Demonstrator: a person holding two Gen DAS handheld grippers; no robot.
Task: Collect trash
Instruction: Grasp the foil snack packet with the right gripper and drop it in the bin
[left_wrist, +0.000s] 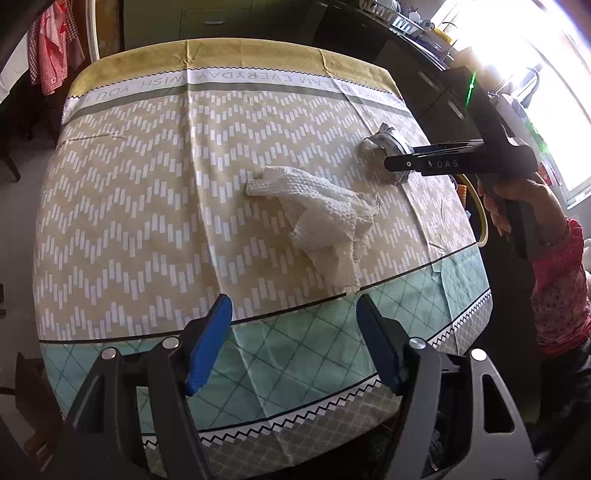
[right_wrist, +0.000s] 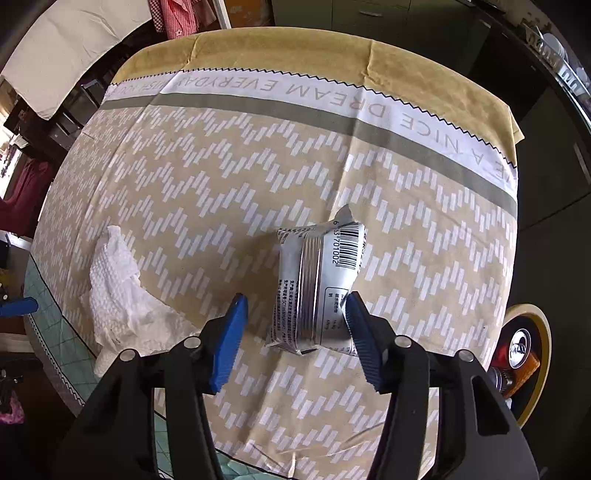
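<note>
Two pieces of trash on the worktop (right_wrist: 192, 192): silver wrapper (right_wrist: 317, 284) between the spread, empty right tool (right_wrist: 295, 325), crumpled paper towel (left_wrist: 317, 218) just ahead of the unclenched left tool (left_wrist: 295, 325); best lowered squarely astride before squeezing mid-body.

Domestic kitchen-dining area. Table under printed tablecloth (right_wrist: 229, 177) (lettering along border). Dark cabinets (left_wrist: 417, 62) along wall, dish rack (left_wrist: 391, 14) with crockery on counter. Checked garment (left_wrist: 51, 48) hanging nearby.
</note>
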